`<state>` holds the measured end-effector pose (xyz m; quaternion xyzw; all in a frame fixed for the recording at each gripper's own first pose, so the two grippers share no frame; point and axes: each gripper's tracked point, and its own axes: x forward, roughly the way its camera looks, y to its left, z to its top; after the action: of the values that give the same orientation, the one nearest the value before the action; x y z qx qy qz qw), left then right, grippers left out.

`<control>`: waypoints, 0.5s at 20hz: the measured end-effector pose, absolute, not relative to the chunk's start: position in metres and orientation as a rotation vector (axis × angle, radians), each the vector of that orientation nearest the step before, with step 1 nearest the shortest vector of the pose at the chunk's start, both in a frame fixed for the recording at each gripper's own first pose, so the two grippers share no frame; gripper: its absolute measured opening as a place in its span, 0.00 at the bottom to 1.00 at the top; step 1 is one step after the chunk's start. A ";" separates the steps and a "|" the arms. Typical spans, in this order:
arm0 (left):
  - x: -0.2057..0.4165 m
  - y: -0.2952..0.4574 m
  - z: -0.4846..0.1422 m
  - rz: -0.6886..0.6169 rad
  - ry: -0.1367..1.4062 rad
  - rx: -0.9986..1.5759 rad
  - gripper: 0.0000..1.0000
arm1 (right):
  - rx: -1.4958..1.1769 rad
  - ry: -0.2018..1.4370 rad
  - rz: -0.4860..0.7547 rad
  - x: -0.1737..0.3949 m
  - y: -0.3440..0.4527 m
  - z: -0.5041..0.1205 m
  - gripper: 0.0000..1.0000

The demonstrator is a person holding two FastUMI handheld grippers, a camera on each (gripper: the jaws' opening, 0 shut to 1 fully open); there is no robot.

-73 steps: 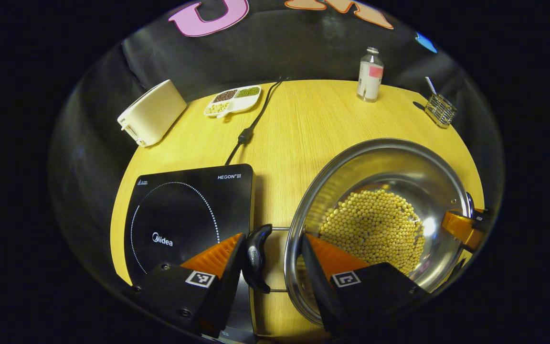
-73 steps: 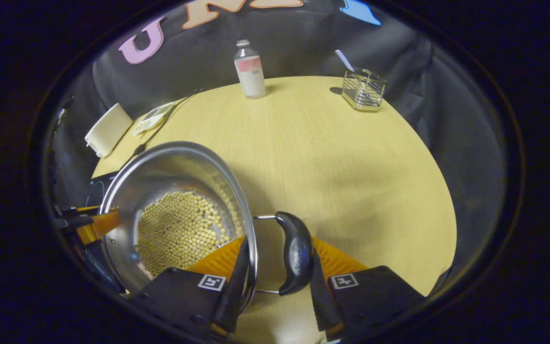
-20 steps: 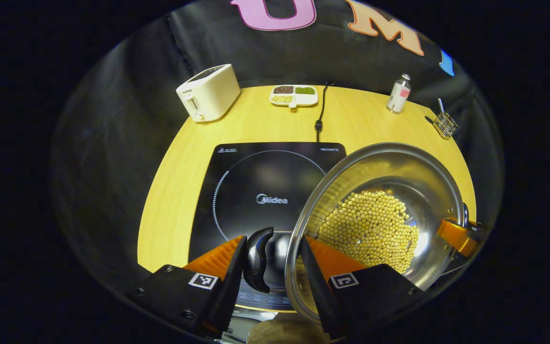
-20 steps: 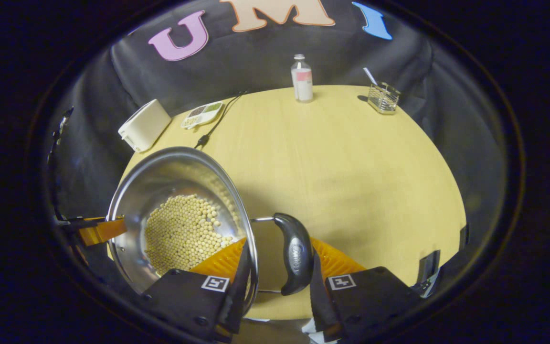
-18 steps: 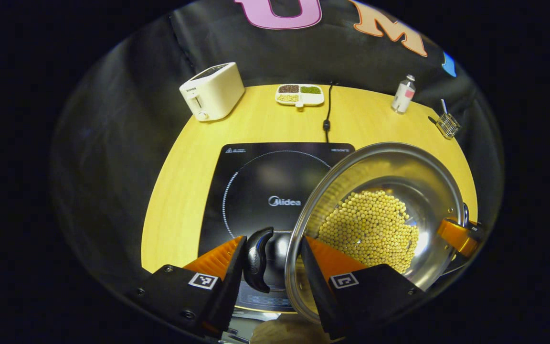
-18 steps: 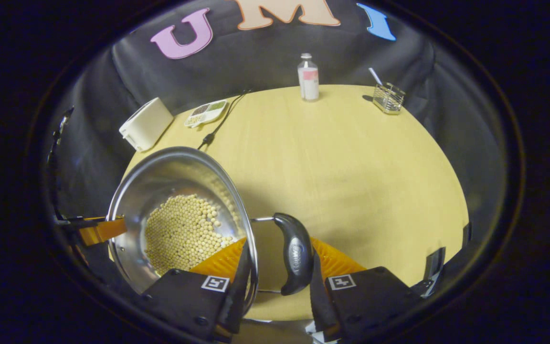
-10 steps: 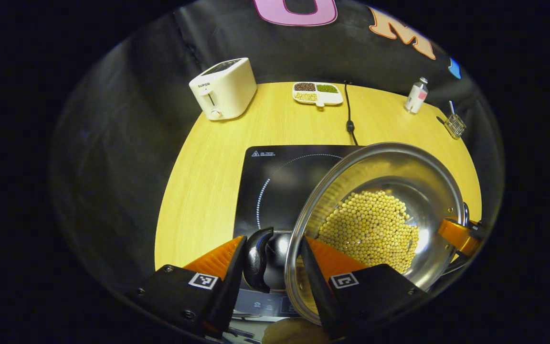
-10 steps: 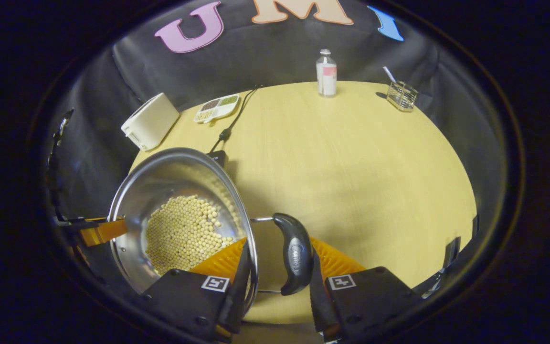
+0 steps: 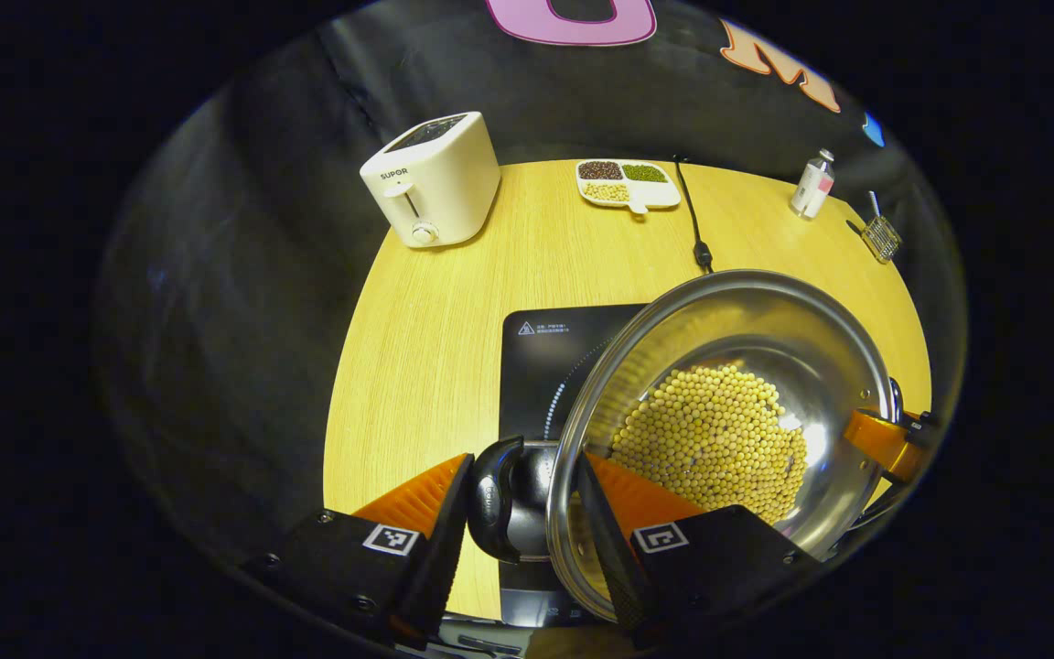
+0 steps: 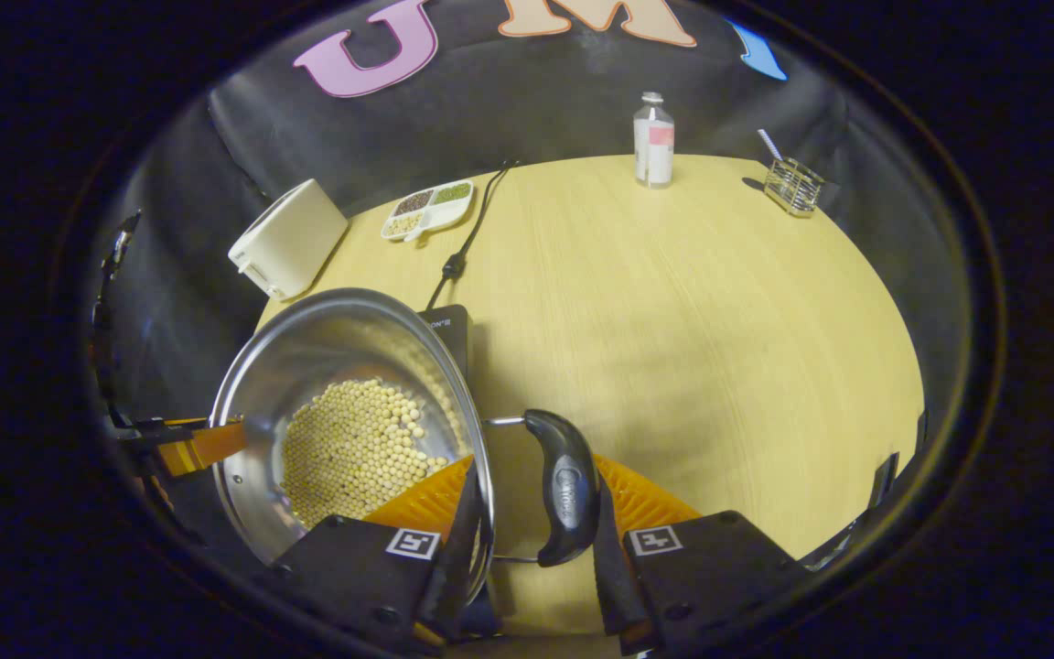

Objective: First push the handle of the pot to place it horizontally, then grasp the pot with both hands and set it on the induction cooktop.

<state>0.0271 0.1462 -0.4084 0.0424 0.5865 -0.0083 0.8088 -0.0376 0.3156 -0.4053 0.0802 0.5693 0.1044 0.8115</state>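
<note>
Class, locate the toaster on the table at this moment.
In the left gripper view the toaster stands at the table's far left edge, left of the divided bean dish, beyond the induction cooktop.

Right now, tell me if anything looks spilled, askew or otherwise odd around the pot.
Nothing stands out. The beans all lie inside the pot, none on the table or the cooktop. The toaster and bottle stand upright. Each hand-held gripper straddles a pot handle and rim.

The wooden table [image 9: 417,311] carries a toaster [image 9: 431,178], divided dish [image 9: 628,183] (three fillings), bottle [image 10: 653,140], wire holder [image 10: 790,186] — and the cooktop [image 9: 541,366].
</note>
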 end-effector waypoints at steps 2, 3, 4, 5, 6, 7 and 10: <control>0.039 0.150 -0.410 -0.025 1.250 0.093 0.71 | 0.169 1.217 0.218 -0.030 0.323 -0.406 0.60; 0.043 0.152 -0.412 -0.029 1.252 0.097 0.70 | 0.174 1.222 0.211 -0.028 0.327 -0.406 0.54; 0.049 0.155 -0.412 -0.033 1.251 0.100 0.70 | 0.180 1.228 0.205 -0.026 0.332 -0.412 0.55; 0.054 0.157 -0.414 -0.036 1.252 0.100 0.70 | 0.185 1.229 0.202 -0.025 0.334 -0.407 0.60; 0.057 0.160 -0.414 -0.039 1.253 0.102 0.70 | 0.189 1.230 0.200 -0.023 0.338 -0.407 0.60; 0.062 0.162 -0.415 -0.044 1.253 0.105 0.70 | 0.191 1.228 0.198 -0.022 0.341 -0.406 0.60; 0.069 0.166 -0.417 -0.056 1.255 0.105 0.71 | 0.194 1.230 0.190 -0.019 0.346 -0.406 0.60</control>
<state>0.0691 0.1664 -0.4172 0.0490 0.5867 -0.0260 0.8079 -0.0186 0.3465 -0.4058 0.0909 0.5753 0.0889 0.8080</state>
